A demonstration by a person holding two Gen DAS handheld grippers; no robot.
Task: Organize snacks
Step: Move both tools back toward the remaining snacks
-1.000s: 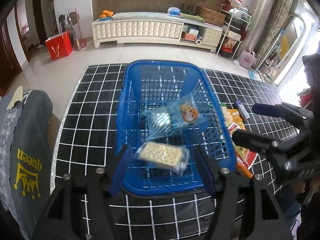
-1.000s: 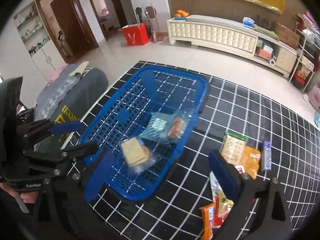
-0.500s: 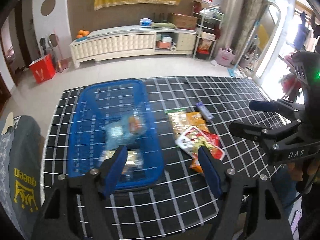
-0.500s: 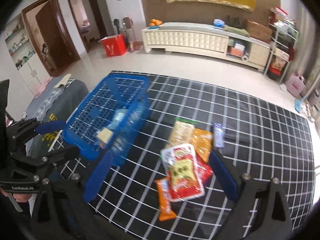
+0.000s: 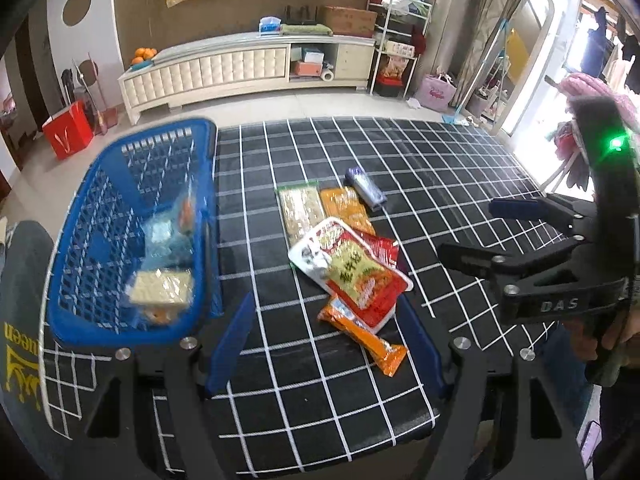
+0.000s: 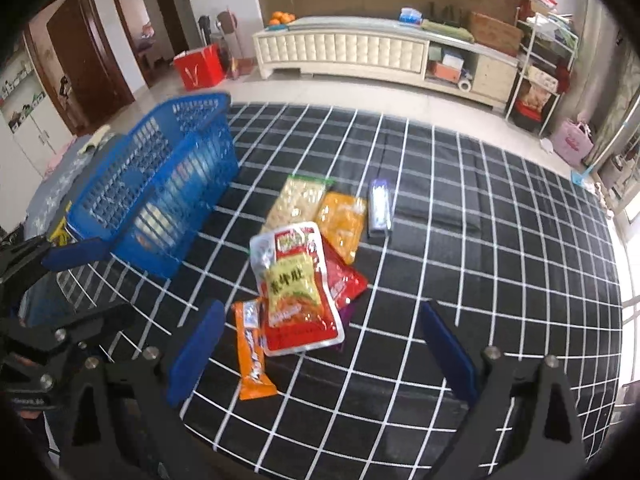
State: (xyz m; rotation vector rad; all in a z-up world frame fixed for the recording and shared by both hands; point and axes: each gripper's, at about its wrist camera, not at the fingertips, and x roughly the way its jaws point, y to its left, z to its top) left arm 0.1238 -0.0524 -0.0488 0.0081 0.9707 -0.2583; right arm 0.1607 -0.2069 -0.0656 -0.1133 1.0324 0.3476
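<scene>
both grippers have swung away from the blue basket (image 5: 132, 236) toward the loose snack packets. the left gripper (image 5: 326, 344), once over the basket, now hangs spread above the orange packet (image 5: 362, 334). the right gripper (image 6: 320, 350), equally wide, now frames the red-and-white pouch (image 6: 298, 288), with the basket off to its left.

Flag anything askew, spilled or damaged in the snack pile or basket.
Nothing looks spilled or torn. The loose snacks lie in an untidy overlap: the white-and-red packet sits skewed on a red packet, with the orange stick pack angled beside it. The blue basket stands upright, holding a few packets.
</scene>
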